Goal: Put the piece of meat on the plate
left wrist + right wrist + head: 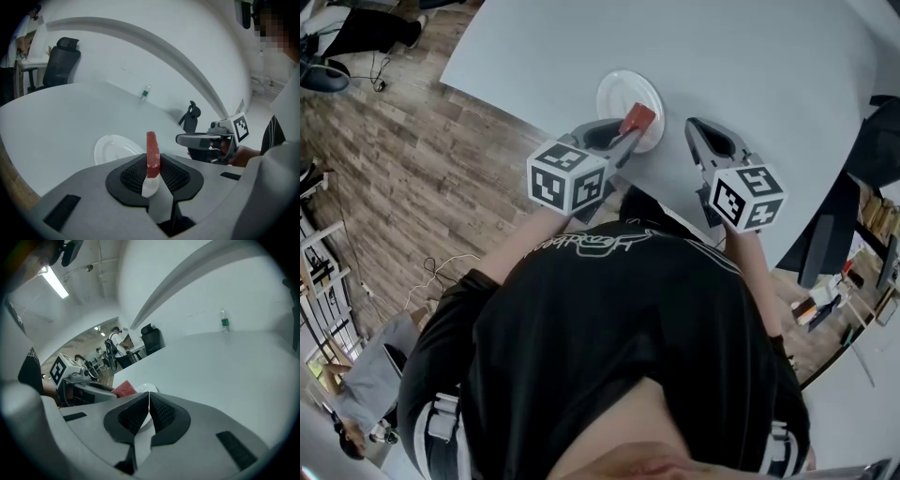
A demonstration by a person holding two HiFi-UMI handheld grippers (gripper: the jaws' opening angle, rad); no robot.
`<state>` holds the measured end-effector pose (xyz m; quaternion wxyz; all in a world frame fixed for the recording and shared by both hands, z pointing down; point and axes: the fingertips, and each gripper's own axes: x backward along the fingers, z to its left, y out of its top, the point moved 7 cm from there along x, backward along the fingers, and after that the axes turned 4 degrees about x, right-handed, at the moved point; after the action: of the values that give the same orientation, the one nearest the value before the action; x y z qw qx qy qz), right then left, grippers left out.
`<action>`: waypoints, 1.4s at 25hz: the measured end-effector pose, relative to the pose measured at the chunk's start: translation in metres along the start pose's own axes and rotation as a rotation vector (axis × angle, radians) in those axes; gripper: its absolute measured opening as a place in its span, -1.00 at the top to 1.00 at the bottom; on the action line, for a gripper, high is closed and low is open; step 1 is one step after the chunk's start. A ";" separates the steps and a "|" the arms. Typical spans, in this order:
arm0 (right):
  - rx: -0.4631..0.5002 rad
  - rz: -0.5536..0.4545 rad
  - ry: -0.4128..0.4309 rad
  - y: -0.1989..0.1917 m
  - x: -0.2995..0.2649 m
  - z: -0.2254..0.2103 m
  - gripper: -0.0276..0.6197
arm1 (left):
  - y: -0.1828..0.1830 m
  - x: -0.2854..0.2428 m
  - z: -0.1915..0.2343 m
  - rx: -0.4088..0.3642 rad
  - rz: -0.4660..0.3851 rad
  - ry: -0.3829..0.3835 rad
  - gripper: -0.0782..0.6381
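Note:
A red slab of meat (637, 119) with a white fatty end stands upright between the jaws of my left gripper (626, 139), which is shut on it. In the left gripper view the meat (152, 153) rises from the left gripper (152, 177), and the white plate (115, 149) lies on the table just beyond and to the left. From the head view the meat hangs over the near edge of the plate (623, 94). My right gripper (696, 131) sits to the right of the plate, jaws together and nothing in them. The right gripper (149, 404) also sees the meat (124, 389).
The large pale grey table (769, 66) has its near edge by my body, with wooden floor (403, 159) to the left. A water bottle (145, 92) and a black object (190, 117) stand far back on the table. An office chair (61, 61) is beyond it.

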<state>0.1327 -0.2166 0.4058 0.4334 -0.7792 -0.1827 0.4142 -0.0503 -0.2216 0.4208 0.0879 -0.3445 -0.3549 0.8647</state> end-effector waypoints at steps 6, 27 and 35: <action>-0.021 0.022 0.005 -0.007 -0.006 -0.005 0.89 | -0.005 -0.010 0.010 -0.014 0.028 0.023 0.54; -0.051 0.064 0.003 -0.022 -0.011 -0.016 0.89 | -0.014 -0.026 0.026 -0.020 0.063 0.023 0.53; -0.056 0.070 0.002 -0.021 -0.012 -0.017 0.89 | -0.012 -0.026 0.026 -0.051 0.044 0.023 0.52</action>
<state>0.1413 -0.2211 0.4339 0.3969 -0.7975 -0.1663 0.4229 -0.0491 -0.2371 0.4561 0.0641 -0.3641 -0.3684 0.8530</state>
